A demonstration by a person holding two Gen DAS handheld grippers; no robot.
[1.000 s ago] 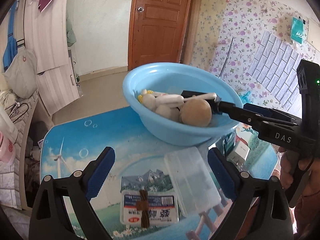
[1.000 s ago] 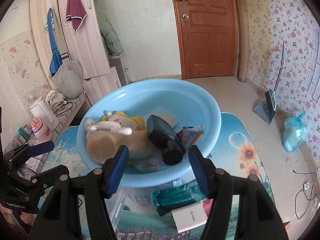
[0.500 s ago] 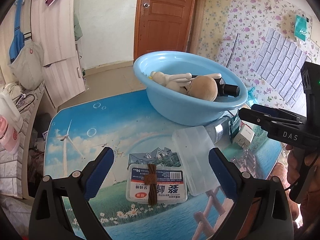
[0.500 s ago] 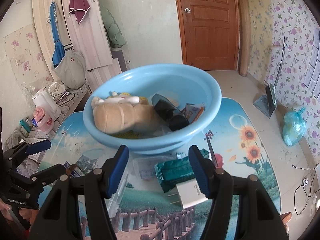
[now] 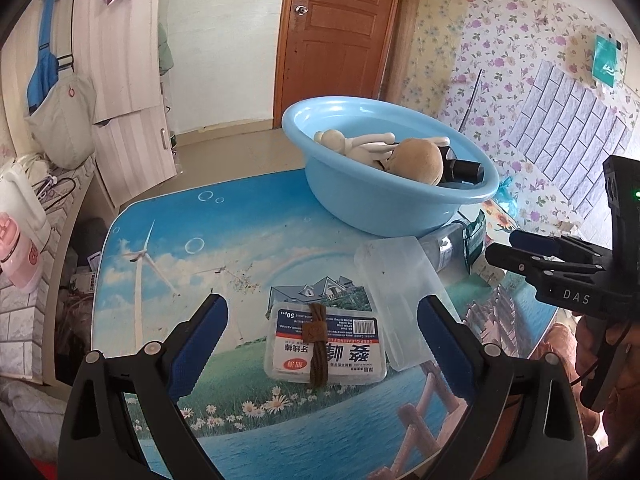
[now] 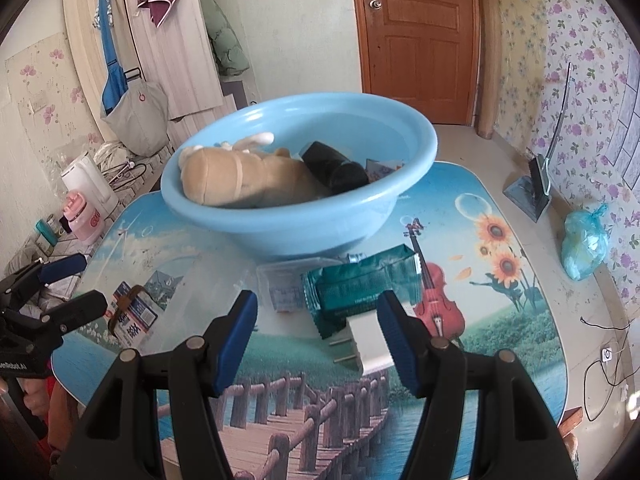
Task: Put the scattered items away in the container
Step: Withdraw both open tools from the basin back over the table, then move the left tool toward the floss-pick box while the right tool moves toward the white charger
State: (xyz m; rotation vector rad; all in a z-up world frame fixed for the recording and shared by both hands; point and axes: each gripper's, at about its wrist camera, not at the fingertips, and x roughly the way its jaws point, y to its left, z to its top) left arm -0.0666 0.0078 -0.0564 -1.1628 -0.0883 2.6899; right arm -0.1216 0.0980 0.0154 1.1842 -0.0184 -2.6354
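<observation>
On the far side of the picture-printed worktop (image 5: 168, 240): a blue basin (image 5: 384, 208), already holding a beige plush toy (image 5: 416, 158) and a black bottle (image 5: 460, 168). Near the basin, still outside it: a clear plastic case (image 5: 400, 296), just beside it a floss-pick box (image 5: 326, 350) with a brown band (image 5: 316, 344) lying across the lid. Further right, seen from the right wrist: a green packet (image 6: 360, 284) resting partly on a white box (image 6: 370, 340), with a small clear box (image 6: 280, 286) to the left of it. Left gripper (image 5: 322, 344) above the floss-pick box, jaws wide, nothing between the pads. Right gripper (image 6: 318, 332) above the green packet and white box, jaws moderately apart, gripping nothing.
</observation>
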